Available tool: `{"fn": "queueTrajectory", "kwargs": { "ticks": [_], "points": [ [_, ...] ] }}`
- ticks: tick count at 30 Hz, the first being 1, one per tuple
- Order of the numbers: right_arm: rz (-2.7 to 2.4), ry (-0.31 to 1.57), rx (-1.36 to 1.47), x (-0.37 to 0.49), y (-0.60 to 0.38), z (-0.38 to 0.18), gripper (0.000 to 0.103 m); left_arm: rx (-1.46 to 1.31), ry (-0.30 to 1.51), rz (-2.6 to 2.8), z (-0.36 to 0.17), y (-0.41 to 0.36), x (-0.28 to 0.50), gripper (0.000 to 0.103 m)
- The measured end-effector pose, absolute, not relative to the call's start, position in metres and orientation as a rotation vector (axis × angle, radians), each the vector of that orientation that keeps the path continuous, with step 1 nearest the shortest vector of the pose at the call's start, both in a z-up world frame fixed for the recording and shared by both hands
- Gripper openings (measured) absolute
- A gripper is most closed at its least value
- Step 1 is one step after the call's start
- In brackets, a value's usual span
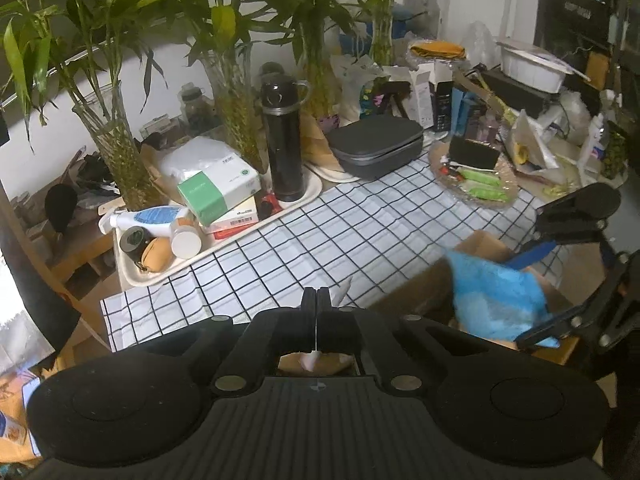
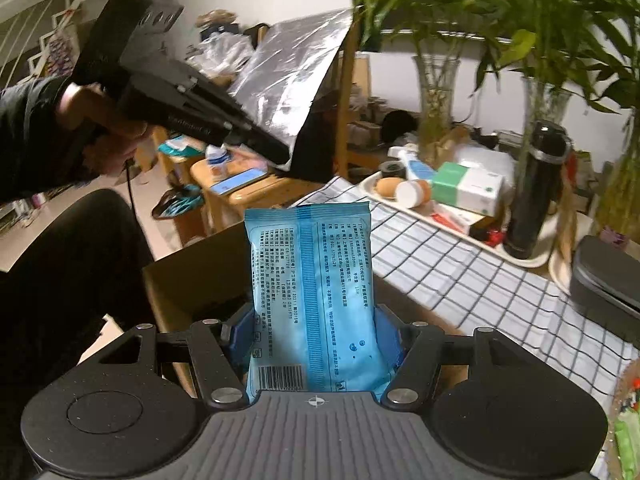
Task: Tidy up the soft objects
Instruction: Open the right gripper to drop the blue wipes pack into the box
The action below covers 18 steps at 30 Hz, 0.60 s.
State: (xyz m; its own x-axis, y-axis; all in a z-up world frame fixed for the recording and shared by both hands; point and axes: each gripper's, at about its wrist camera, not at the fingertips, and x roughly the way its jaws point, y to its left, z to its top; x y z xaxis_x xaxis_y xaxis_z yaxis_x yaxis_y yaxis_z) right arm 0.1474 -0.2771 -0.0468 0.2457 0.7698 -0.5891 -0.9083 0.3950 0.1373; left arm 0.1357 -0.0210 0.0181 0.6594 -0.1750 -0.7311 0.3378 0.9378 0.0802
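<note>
My right gripper point(image 2: 314, 332) is shut on a blue wet-wipes packet point(image 2: 312, 292) and holds it upright over an open cardboard box point(image 2: 188, 276) at the table's near edge. In the left wrist view the same packet point(image 1: 494, 296) hangs blurred above the box point(image 1: 480, 246), held by the right gripper point(image 1: 536, 292). My left gripper point(image 1: 316, 300) has its fingers pressed together, with nothing clearly between them, above the checked tablecloth point(image 1: 320, 232). A small white object point(image 1: 342, 290) lies just beyond its tips. The left gripper also shows in the right wrist view point(image 2: 276, 148), raised at the upper left.
A cream tray point(image 1: 224, 240) holds a black flask point(image 1: 285, 140), a green-white box point(image 1: 218, 188), bottles and a tan pouch. A grey case point(image 1: 376, 146), a glass dish of snacks point(image 1: 476, 184), vases of bamboo point(image 1: 116, 148) and clutter line the back.
</note>
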Motion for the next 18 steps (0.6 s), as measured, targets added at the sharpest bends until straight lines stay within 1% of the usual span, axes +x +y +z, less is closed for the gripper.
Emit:
{"fn": "queueTrajectory", "kwargs": {
  "ticks": [2, 5, 7, 8, 10, 17, 18],
  "points": [
    [1.162, 0.660, -0.282, 0.143, -0.273, -0.050, 0.068, 0.225, 0.796, -0.292, 0.019, -0.023, 0.129, 0.000],
    [1.133, 0.653, -0.287, 0.140, -0.274, -0.049, 0.076, 0.235, 0.794, -0.311, 0.019, -0.026, 0.120, 0.000],
    [1.127, 0.638, -0.271, 0.138, -0.279, -0.047, 0.091, 0.252, 0.789, -0.319, 0.017, -0.027, 0.115, 0.000],
    [1.119, 0.634, -0.271, 0.138, -0.280, -0.047, 0.094, 0.255, 0.789, -0.321, 0.016, -0.028, 0.112, 0.000],
    [1.108, 0.636, -0.271, 0.138, -0.282, -0.048, 0.096, 0.246, 0.794, -0.323, 0.014, -0.026, 0.110, 0.003],
    [1.070, 0.642, -0.294, 0.140, -0.281, -0.050, 0.102, 0.232, 0.831, -0.322, 0.001, -0.021, 0.106, 0.004],
    [1.067, 0.643, -0.293, 0.141, -0.281, -0.050, 0.103, 0.232, 0.835, -0.320, -0.001, -0.020, 0.105, 0.006]
  ]
}}
